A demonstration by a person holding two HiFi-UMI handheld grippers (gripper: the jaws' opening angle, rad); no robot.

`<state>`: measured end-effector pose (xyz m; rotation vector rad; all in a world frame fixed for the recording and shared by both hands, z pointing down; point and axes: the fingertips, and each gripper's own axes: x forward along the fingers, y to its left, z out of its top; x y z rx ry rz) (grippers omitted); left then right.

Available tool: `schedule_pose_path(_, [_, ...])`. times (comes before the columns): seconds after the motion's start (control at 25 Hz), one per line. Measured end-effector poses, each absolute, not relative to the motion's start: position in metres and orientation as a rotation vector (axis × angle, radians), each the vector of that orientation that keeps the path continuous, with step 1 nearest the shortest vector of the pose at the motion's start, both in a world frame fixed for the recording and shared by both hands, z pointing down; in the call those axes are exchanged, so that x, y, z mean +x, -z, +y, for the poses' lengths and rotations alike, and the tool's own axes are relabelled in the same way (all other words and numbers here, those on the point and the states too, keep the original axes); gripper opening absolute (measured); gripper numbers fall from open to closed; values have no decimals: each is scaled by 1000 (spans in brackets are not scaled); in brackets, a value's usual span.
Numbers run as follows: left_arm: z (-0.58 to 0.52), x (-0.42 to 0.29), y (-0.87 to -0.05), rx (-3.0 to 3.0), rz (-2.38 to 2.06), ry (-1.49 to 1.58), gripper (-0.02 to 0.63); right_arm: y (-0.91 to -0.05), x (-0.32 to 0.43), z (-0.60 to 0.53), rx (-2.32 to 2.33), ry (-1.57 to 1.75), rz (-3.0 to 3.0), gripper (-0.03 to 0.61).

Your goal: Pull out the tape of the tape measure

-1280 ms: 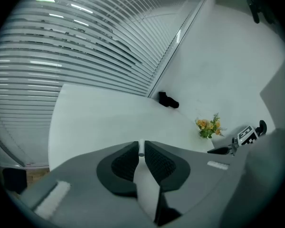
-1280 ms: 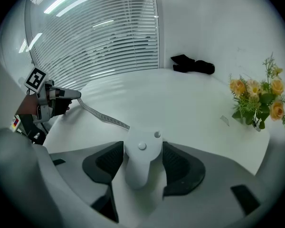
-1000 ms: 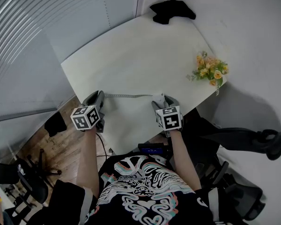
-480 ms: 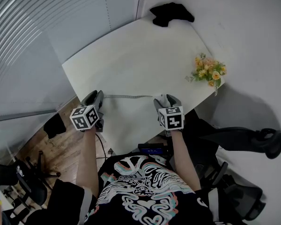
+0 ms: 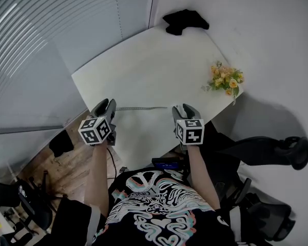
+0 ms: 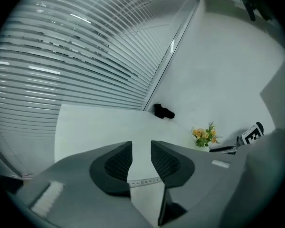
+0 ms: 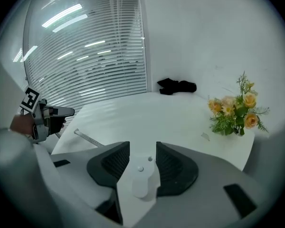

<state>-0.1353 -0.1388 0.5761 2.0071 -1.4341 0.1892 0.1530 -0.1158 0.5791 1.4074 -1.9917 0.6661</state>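
A thin grey tape [image 5: 141, 108] lies stretched across the white table [image 5: 154, 60] between my two grippers. My left gripper [image 5: 106, 104] hovers over the tape's left end. Its jaws are opening, and the tape [image 6: 145, 180] shows low in the gap with neither pad on it. My right gripper [image 5: 183, 108] is at the tape's right end. Its jaws are closing with the white tape measure case [image 7: 140, 175] between them, and both pads sit against its sides. The free tape [image 7: 88, 137] runs off toward the left gripper [image 7: 45, 118].
A bunch of yellow flowers [image 5: 225, 80] stands at the table's right edge. A black object [image 5: 184, 20] lies at the far corner. Window blinds fill the left side. A dark office chair [image 5: 267, 152] is to my right, and the table's near edge is just under both grippers.
Both grippers stay at the tape's ends and the tape keeps its length. The white case that showed ahead of the right gripper is now hidden between its fingers.
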Motion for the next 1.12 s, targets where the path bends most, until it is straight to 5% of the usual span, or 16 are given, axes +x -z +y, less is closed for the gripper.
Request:
schedule_pose_path(0.28, [-135, -126, -544, 2091, -1416, -140, 118, -543, 151, -114, 1512, -636, -2057, 3])
schedule_pose_path(0.68, [-124, -125, -487, 2173, -1481, -26, 27, -482, 138, -107, 1596, -558, -2228, 2])
schedule_pose_path(1.12, [-117, -110, -440, 2276, -1490, 20, 3, -447, 127, -100, 1616, -387, -2299, 2])
